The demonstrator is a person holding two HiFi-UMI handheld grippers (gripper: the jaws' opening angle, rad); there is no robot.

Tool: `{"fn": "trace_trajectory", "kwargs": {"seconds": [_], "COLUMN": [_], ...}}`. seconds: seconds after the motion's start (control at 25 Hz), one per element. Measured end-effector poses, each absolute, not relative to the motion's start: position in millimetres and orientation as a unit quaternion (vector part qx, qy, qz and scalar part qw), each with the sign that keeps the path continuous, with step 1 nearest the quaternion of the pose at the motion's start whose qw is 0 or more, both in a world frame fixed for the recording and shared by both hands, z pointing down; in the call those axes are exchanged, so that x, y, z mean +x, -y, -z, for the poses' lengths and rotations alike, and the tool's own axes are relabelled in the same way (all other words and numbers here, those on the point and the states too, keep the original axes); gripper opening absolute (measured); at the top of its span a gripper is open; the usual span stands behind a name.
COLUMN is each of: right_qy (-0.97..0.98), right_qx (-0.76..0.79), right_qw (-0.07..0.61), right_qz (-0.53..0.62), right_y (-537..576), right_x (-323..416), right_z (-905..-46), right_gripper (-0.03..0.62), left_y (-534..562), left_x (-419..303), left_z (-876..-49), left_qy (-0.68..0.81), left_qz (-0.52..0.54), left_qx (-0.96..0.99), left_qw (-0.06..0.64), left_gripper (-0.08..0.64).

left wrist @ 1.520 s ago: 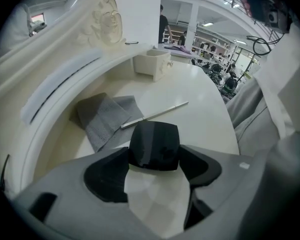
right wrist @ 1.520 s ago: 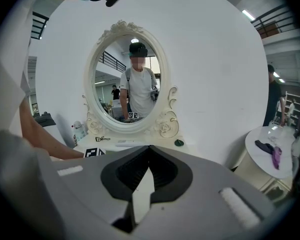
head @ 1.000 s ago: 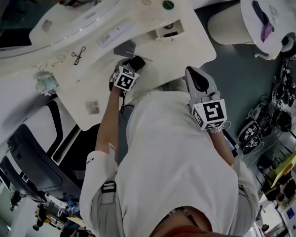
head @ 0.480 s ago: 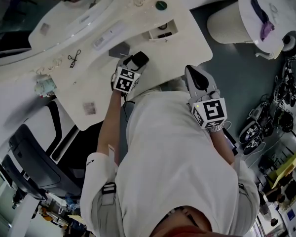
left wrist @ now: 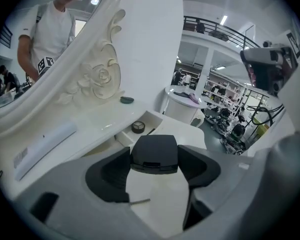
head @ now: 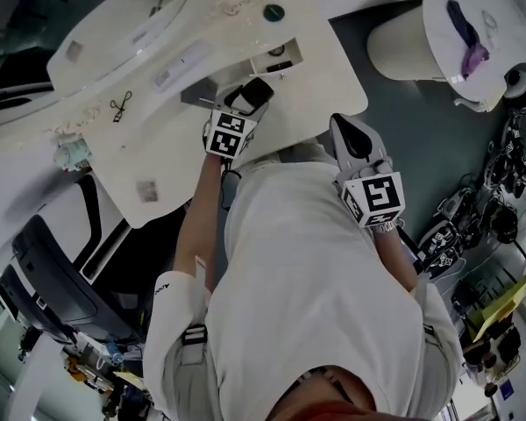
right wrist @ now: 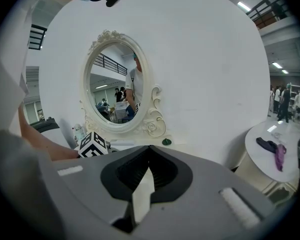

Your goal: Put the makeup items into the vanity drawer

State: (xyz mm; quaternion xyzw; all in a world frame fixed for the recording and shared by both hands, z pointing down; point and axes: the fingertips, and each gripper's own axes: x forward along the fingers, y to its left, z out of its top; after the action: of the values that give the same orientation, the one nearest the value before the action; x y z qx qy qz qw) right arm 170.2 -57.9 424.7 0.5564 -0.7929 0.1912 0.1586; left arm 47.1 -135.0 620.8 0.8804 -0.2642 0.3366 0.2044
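My left gripper is shut on a black square compact and holds it above the white vanity top, just in front of the small open drawer. A round dark-lidded pot lies in the drawer. On the vanity top lie a white tube, a black eyelash curler and a green round lid. My right gripper hangs shut and empty off the vanity's edge, by the person's chest.
The oval mirror with its carved frame rises behind the vanity top. A grey flat pad lies left of the left gripper. To the right stands a round white side table with a purple item. A small bottle sits at the left edge.
The left gripper has carried the black compact up and to the right, closer to the open drawer. The right gripper has stayed where it was.
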Motion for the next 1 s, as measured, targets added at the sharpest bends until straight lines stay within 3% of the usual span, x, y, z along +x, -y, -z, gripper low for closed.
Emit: {"fn": "trace_trajectory", "kwargs": {"seconds": [1.0], "right_qy": [0.830], "right_qx": [0.495], "right_qw": [0.180], "right_qz": [-0.185], "right_y": [109], "right_x": [275], "right_z": [-437], "right_gripper": [0.009], "left_y": [203], "left_x": [105], "left_z": [-652], "left_qy": [0.452], "left_qz": [-0.315], "left_qx": [0.789], "left_qw": [0.273], "left_gripper": [0.305]}}
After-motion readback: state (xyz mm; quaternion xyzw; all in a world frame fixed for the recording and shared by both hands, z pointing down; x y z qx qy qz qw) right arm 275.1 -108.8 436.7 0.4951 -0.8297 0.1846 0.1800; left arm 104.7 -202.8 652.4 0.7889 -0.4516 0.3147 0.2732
